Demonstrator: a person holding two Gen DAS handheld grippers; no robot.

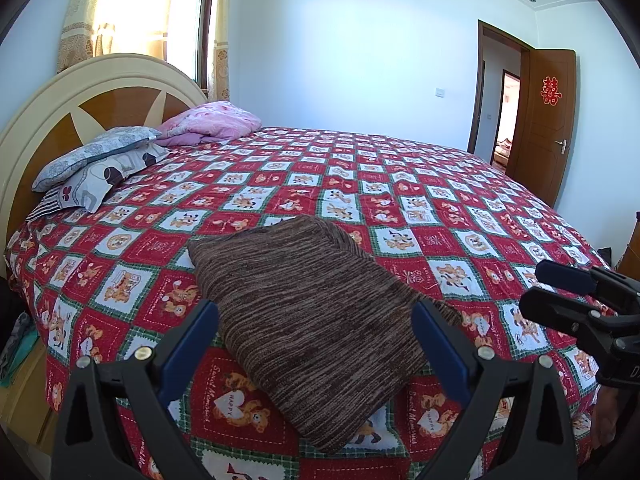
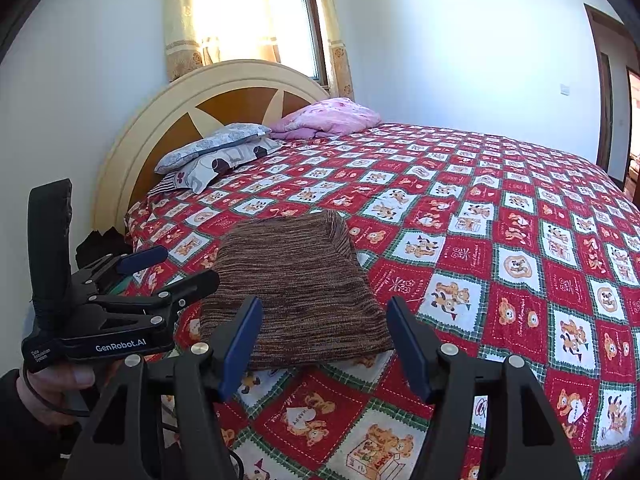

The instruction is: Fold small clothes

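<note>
A brown striped knit garment point(image 1: 316, 312) lies folded into a compact block near the front edge of the bed; it also shows in the right wrist view point(image 2: 296, 284). My left gripper point(image 1: 316, 320) is open and empty, hovering just in front of and above the garment. My right gripper point(image 2: 324, 320) is open and empty too, a little back from the garment's near edge. The right gripper shows at the right edge of the left wrist view point(image 1: 560, 288). The left gripper shows at the left of the right wrist view point(image 2: 176, 268), beside the garment.
The bed carries a red, white and green bear-print quilt point(image 1: 400, 208). Grey patterned pillows point(image 1: 96, 164) and a pink pillow point(image 1: 216, 122) lie at the cream and wood headboard point(image 1: 60, 100). A brown door point(image 1: 548, 120) stands open at the far right. A curtained window point(image 2: 240, 12) is behind the headboard.
</note>
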